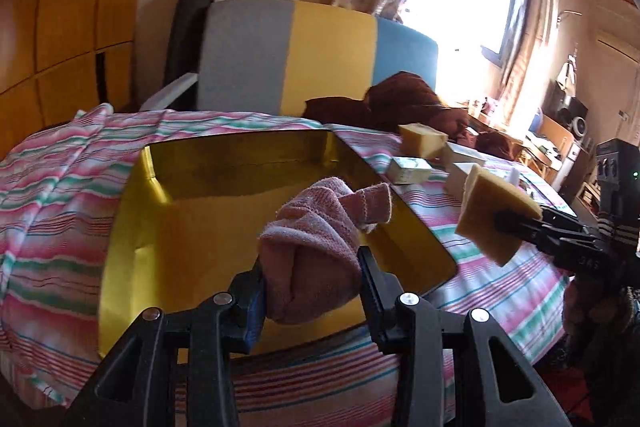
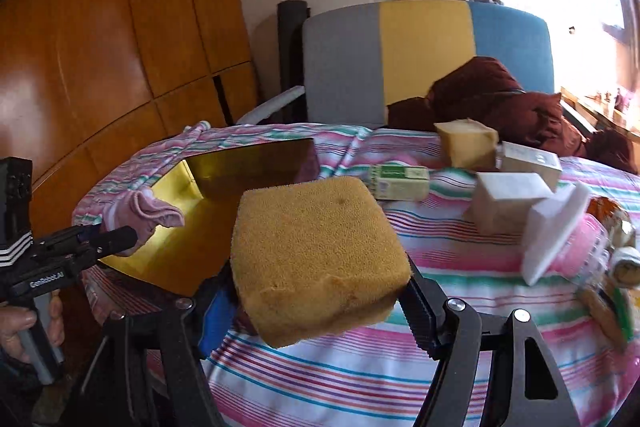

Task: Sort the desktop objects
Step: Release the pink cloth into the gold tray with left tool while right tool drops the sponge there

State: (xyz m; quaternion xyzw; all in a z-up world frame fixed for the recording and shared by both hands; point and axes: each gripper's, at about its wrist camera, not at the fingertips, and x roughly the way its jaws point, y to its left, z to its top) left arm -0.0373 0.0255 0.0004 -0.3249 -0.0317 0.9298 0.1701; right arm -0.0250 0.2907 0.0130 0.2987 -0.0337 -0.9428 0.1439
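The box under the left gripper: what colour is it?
Shiny gold-yellow box, clearest in the left wrist view.

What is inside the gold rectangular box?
The gold rectangular box looks empty. The pink towelling cloth in the left hand-held gripper hides part of its floor.

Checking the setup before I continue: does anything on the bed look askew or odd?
Only the white slab: it leans tilted against a small box instead of lying flat. The gold box sits open and empty.

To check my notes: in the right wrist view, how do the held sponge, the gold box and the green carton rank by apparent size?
1. Held sponge, nearness inflates it.
2. Gold box, partly hidden.
3. Green carton.
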